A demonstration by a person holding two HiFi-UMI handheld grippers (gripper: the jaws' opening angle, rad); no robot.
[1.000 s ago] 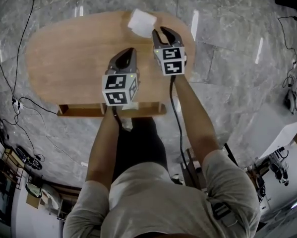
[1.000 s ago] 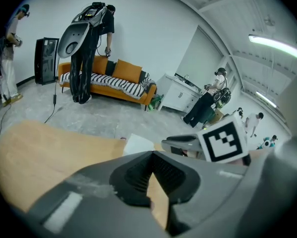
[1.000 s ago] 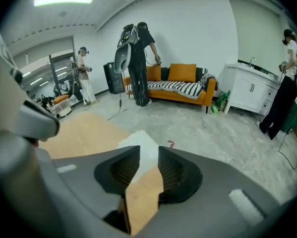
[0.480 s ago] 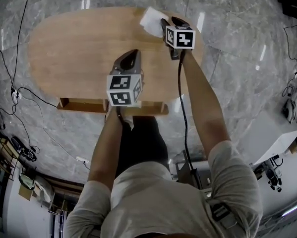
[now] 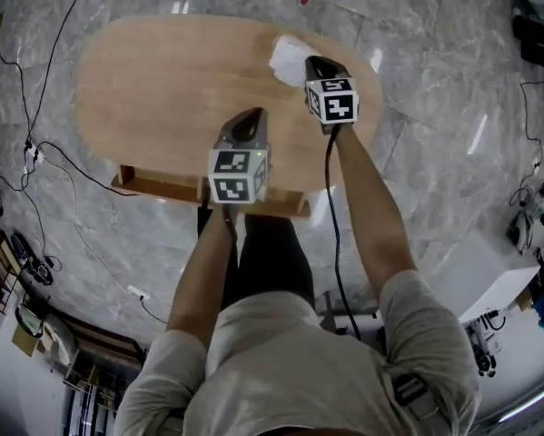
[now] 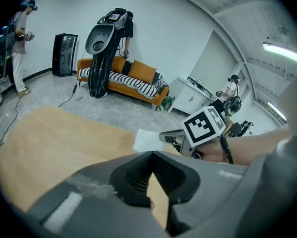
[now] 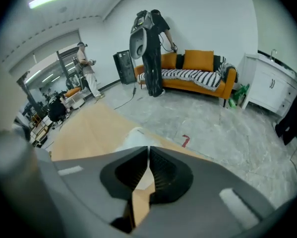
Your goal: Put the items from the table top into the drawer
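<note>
Right gripper advanced, jaws just clamped one napkin | left gripper jaws closed, empty

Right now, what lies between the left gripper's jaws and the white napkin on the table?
Nothing: only bare wooden tabletop separates the left gripper from the white napkin, as the head view shows.

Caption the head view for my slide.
At the oval table's far edge, the right hand-held gripper, jaws just closed, pinches a white sheet; the left hand-held gripper hovers shut, empty.
</note>
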